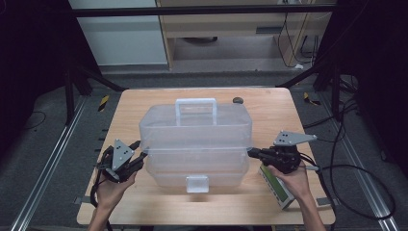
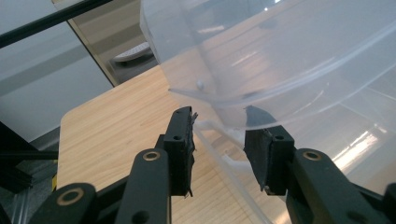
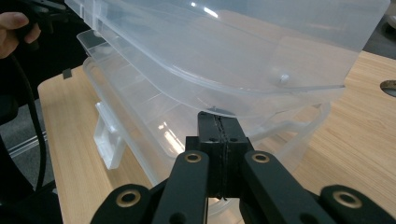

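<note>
A clear plastic toolbox [image 1: 195,139] with a white handle [image 1: 196,109] and a front latch [image 1: 197,183] stands in the middle of the wooden table [image 1: 139,103]. Its lid sits slightly raised over the lower tray. At the box's left end my left gripper [image 1: 141,150] is open. In the left gripper view [image 2: 222,123] the thin rim [image 2: 219,151] of the box runs between its spread pads, untouched. My right gripper [image 1: 250,151] is at the box's right end. It is shut with nothing between its pads, and its tip [image 3: 218,116] rests just under the lid's edge [image 3: 261,105].
A flat green and white device [image 1: 278,185] lies under the right hand near the table's front right corner. A small dark round object [image 1: 237,100] sits at the table's far edge. Black cables [image 1: 356,192] trail off the right side onto the floor.
</note>
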Motion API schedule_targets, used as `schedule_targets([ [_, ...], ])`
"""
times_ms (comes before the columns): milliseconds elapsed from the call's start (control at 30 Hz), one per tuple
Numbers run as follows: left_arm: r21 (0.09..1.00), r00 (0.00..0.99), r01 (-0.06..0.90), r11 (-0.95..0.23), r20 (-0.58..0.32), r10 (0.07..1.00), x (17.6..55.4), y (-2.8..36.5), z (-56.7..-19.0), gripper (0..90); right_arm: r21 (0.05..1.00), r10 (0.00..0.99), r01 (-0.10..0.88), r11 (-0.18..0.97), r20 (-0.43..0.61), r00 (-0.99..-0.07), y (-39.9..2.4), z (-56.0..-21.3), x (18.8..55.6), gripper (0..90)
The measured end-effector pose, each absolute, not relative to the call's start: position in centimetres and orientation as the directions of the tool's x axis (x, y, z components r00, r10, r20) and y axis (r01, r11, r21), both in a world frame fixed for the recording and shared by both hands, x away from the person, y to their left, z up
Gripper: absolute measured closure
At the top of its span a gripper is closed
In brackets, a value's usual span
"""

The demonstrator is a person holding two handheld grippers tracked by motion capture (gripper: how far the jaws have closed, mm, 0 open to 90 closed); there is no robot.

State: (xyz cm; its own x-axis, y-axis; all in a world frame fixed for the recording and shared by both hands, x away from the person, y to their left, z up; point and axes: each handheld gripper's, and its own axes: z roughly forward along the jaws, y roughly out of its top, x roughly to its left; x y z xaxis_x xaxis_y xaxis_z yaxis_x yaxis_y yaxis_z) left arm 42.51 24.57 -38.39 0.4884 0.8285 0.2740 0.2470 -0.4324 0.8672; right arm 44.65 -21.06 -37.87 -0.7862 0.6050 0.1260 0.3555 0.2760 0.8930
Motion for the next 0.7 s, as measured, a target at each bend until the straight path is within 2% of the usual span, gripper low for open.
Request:
schedule_targets([
  [500,0.880,0.472,0.220,-0.422,0.282,0.835,42.50,24.27,-38.12,65.8,0.891,0.621,0.356,0.281,0.114,-0.776,-20.96,-37.80,44.55,89.8],
  [700,0.880,0.457,0.237,-0.412,0.273,0.846,42.39,24.12,-38.03,66.9,0.873,0.664,0.372,0.315,0.077,-0.743,-20.98,-38.02,44.55,84.7],
])
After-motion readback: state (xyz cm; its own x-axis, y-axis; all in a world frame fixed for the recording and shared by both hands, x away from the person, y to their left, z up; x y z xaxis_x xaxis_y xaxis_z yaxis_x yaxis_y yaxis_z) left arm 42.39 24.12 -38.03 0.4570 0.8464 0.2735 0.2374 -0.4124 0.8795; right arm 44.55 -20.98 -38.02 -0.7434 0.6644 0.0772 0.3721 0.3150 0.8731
